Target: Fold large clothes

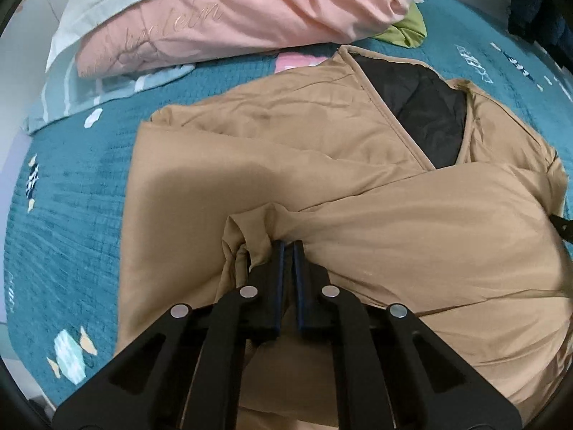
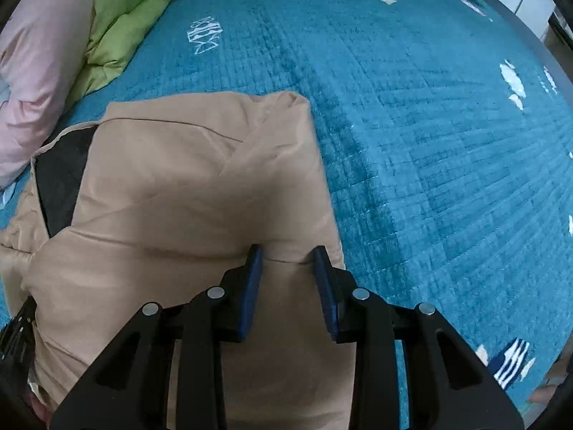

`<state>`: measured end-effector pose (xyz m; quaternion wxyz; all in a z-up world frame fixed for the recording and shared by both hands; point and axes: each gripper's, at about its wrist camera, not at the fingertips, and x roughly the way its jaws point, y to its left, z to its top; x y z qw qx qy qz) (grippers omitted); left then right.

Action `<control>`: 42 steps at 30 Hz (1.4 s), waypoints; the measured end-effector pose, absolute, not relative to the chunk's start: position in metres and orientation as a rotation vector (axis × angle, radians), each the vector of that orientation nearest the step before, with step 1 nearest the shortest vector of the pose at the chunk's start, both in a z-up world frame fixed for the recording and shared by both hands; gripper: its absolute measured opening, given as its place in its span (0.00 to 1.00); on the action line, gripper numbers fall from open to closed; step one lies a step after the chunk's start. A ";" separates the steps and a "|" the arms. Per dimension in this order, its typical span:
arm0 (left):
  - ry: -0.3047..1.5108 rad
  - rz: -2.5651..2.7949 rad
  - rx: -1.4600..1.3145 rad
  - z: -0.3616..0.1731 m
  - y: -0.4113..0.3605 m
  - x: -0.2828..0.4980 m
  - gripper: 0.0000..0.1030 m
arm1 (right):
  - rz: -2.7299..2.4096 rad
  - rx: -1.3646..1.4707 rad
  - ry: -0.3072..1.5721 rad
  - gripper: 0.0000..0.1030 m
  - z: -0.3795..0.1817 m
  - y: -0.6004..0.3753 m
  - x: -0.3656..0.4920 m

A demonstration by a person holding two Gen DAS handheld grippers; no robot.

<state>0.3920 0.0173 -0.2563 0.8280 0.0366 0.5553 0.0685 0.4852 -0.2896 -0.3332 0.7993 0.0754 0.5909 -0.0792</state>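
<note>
You are working on a large tan padded jacket with a black lining [image 1: 358, 165], which is lying spread on the teal quilted bedspread with small printed motifs [image 1: 71, 215], in front of a pile of pink, pale green and lime bedding [image 1: 229, 10].

Your left gripper [image 1: 288, 247] is pinching: its jaws are standing almost pressed together, and a bunched ridge of the tan fabric is gathering against their tips. Whether cloth is actually caught between the pads cannot be told from the left wrist view.

Your right gripper [image 2: 288, 251] is hanging over the jacket's right-hand edge with its jaws spread apart. The tips are sitting at the fabric surface, but nothing is being clamped.

By my judgement, you are in the gathering stage: one side is being taken up and the other is not yet secured. The next move is calling for the right jaws to close on the jacket's edge near the bedspread, so that both points are being held before any lift. A one-sided lift is likely to drag and skew the padded cloth.
</note>
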 end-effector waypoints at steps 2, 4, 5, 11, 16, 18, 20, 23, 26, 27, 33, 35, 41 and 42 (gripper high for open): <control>1.175 0.142 0.070 -0.255 0.019 0.390 0.06 | -0.160 0.162 1.270 0.28 -0.336 -0.290 0.492; 1.174 0.134 0.077 -0.252 0.018 0.386 0.07 | -0.152 0.177 1.260 0.31 -0.339 -0.292 0.497; 1.176 0.129 0.092 -0.251 0.016 0.384 0.08 | -0.156 0.183 1.257 0.44 -0.340 -0.293 0.496; 1.108 0.079 0.185 -0.226 0.005 0.366 0.90 | -0.179 0.222 1.210 0.90 -0.333 -0.307 0.503; 1.080 0.096 0.196 -0.205 0.011 0.351 0.90 | -0.195 0.184 1.222 0.90 -0.328 -0.309 0.493; 1.069 0.109 0.200 -0.198 0.014 0.346 0.90 | -0.193 0.182 1.215 0.90 -0.321 -0.310 0.482; 1.062 0.111 0.187 -0.192 0.018 0.341 0.90 | -0.188 0.188 1.212 0.90 -0.308 -0.308 0.459; 1.066 0.114 0.159 -0.186 0.028 0.339 0.90 | -0.189 0.193 1.207 0.90 -0.279 -0.310 0.411; 1.070 0.111 0.137 -0.180 0.037 0.341 0.90 | -0.170 0.191 1.203 0.90 -0.265 -0.311 0.406; 1.072 0.110 0.130 -0.179 0.040 0.342 0.90 | -0.165 0.188 1.201 0.90 -0.261 -0.310 0.409; 1.108 0.114 0.083 -0.183 0.060 0.355 0.90 | -0.121 0.197 1.204 0.90 -0.238 -0.307 0.421; 1.115 0.104 0.055 -0.183 0.067 0.362 0.90 | -0.115 0.187 1.212 0.90 -0.236 -0.303 0.433; 1.145 0.068 -0.001 -0.191 0.085 0.392 0.90 | -0.041 0.236 1.291 0.90 -0.248 -0.304 0.480; 1.151 0.069 -0.010 -0.194 0.089 0.398 0.90 | -0.036 0.262 1.308 0.90 -0.254 -0.305 0.487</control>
